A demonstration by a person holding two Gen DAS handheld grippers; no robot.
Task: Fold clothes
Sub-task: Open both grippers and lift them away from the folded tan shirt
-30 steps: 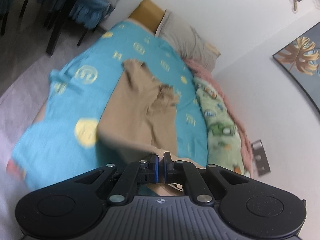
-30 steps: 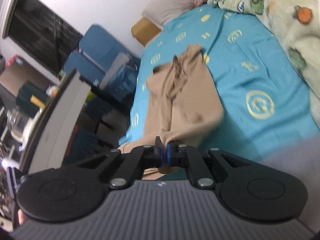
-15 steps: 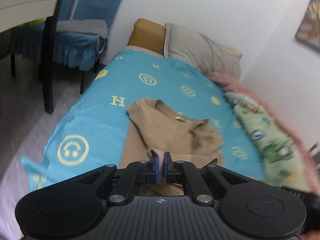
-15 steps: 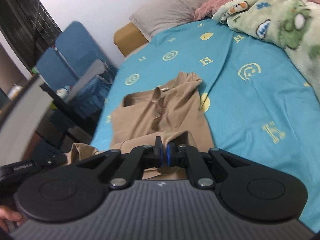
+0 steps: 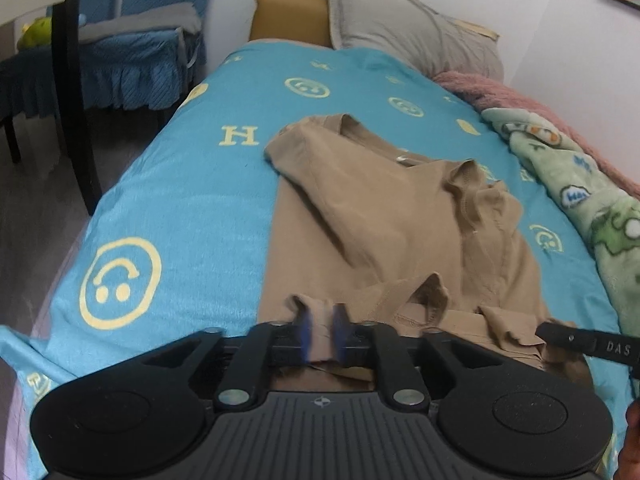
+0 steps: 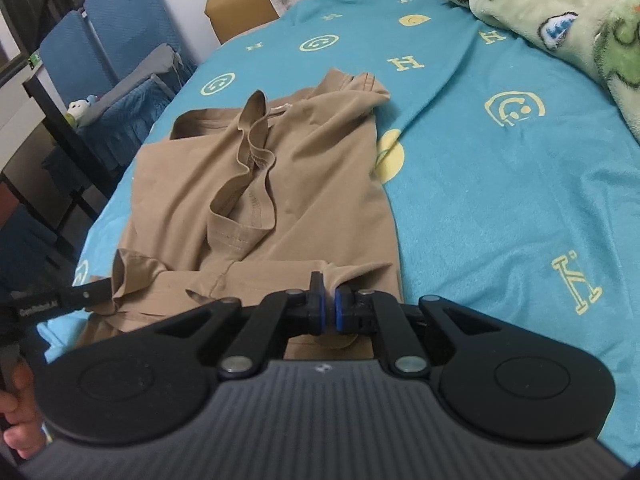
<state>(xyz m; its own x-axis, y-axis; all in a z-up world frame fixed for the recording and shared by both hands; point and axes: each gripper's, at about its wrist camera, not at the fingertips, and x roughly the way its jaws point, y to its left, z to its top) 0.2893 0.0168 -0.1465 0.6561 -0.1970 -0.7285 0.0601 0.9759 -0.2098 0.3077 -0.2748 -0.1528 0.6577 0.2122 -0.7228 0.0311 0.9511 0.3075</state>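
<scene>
A rumpled tan shirt (image 5: 384, 216) is lying on the bed's turquoise sheet (image 5: 192, 184), its near hem doubled over; the left tool (image 5: 320, 330) and right tool (image 6: 329, 307) are each clamping that hem.

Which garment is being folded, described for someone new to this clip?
On the bed's turquoise sheet with yellow smileys lies a tan T-shirt, its near hem pinched by both hand-held grippers. It is the only plain tan cloth there; the green cartoon blanket lies along the far side.
</scene>
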